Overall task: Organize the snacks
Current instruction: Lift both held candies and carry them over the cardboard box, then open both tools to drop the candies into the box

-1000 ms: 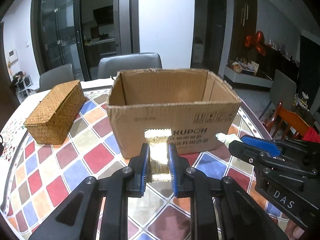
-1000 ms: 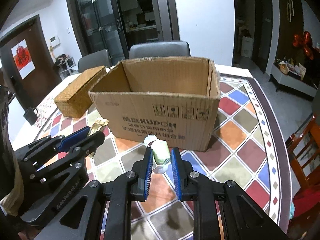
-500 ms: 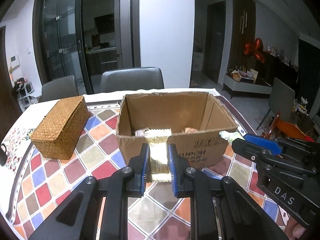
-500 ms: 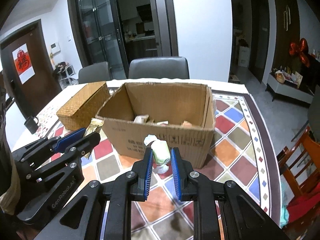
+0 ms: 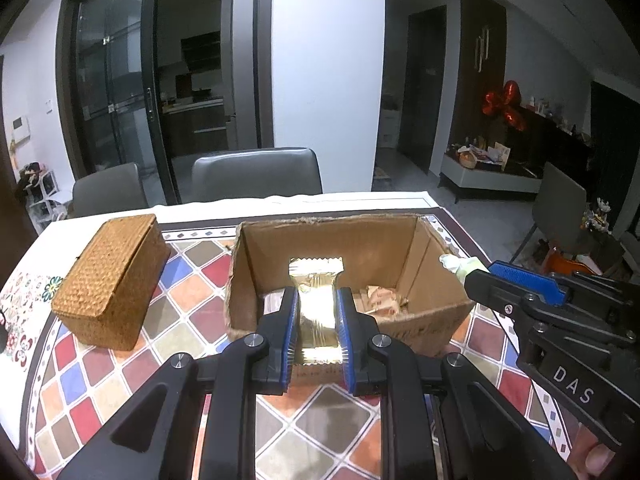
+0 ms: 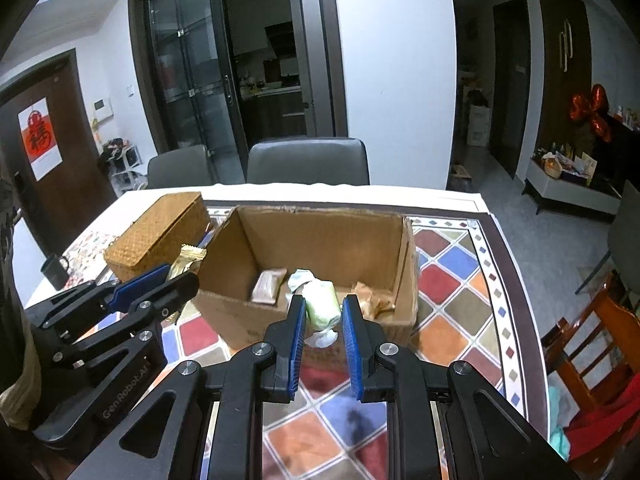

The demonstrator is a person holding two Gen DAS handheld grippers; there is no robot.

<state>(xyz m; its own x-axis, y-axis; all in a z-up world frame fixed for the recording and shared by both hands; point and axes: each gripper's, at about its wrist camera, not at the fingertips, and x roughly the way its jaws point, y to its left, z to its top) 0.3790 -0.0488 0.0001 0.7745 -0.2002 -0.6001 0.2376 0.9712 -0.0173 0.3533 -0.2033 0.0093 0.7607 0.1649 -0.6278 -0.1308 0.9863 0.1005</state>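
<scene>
Both tools are loaded, and you're at the carry-to-box step.

Left tool [image 5: 317,332]: pads pressed onto a gold packet [image 5: 316,300], held lengthwise, with its crimped top end poking out toward 12 o'clock. In the left view it sits over the near wall of the box [image 5: 344,236], its tip over the opening.

Right tool [image 6: 322,332]: pads pinching a pale green snack [image 6: 320,304], white wrapper twist hanging below the pinch. It's also lined up with the box's near wall, roughly mid-width.

The box is open-topped on the tabletop [image 6: 452,264] and already has a few wrapped snacks on its floor: one pale bar [image 6: 269,285] at about 10 o'clock from the green one, and some crumpled brownish packets [image 6: 372,300] at 2–3 o'clock. A wicker box [image 5: 112,280], lid closed, sits at 9 o'clock of the cardboard one, apart from it.

Next move, my read: push both tools forward past the near wall so the snacks are fully over the opening, then spread the pads and let them drop. There's bare floor at the back of the box, so aim there.

Watch out:
- The tools sit side by side, so keep them apart.
- The near wall looks flimsy, so don't clip it going in.
- The foil may cling to a pad, so open wide.
</scene>
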